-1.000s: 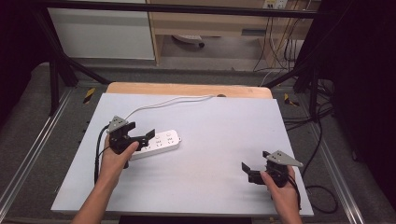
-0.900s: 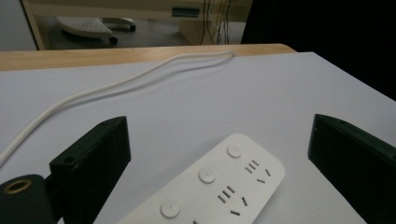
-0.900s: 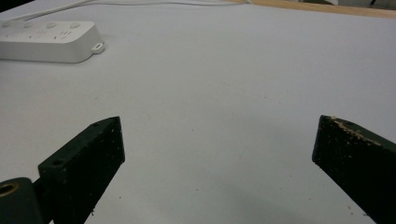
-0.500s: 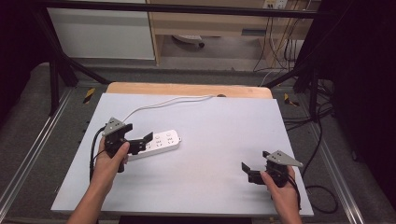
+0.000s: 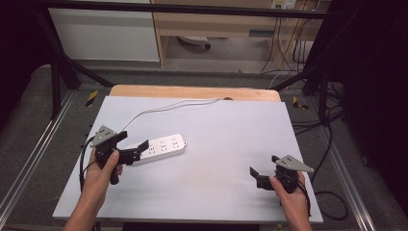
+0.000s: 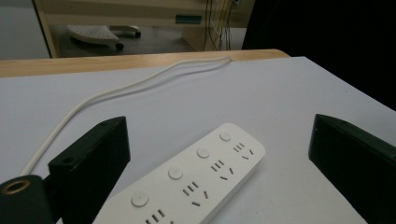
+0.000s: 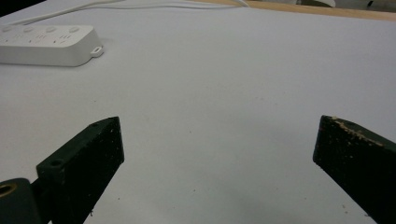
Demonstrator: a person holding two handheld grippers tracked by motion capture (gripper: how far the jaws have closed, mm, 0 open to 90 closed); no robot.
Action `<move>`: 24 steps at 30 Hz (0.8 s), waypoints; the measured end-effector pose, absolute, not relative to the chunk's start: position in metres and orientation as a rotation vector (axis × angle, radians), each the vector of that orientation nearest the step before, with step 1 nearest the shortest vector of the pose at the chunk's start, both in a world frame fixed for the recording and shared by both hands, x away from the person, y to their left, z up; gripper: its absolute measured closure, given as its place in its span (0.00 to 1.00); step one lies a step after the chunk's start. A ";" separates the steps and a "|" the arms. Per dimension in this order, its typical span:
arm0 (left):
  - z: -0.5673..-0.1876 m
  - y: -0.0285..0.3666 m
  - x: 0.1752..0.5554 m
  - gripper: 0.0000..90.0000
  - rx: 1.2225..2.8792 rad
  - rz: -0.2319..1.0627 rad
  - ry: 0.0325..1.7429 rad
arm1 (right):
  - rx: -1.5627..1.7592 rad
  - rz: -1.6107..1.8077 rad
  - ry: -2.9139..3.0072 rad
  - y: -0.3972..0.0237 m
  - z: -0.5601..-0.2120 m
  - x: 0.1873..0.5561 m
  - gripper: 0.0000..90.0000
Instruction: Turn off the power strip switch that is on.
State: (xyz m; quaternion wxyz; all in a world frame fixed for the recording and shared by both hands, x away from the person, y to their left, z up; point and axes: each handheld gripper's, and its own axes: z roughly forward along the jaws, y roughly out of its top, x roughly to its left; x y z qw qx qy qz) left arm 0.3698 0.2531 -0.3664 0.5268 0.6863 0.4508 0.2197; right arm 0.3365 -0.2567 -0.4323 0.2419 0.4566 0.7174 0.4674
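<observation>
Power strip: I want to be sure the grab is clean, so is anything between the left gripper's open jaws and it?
Nothing visible. The left gripper is open, its jaws either side of the power strip's near end on bare table.

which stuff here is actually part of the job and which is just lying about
In the job:
- power strip, between the open jaws of the left tongs
- its white cord
- right tongs, open over the bare table

Lying about:
- cables on the floor
- white base under the shelf
</observation>
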 end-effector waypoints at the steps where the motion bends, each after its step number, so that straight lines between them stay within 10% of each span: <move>1: -0.366 0.255 0.368 0.06 1.640 0.526 1.078 | 1.249 1.279 1.961 -0.257 -0.432 0.337 0.03; 24: -0.371 0.292 0.337 0.06 1.616 0.569 1.102 | 1.243 1.273 1.968 -0.255 -0.433 0.337 0.03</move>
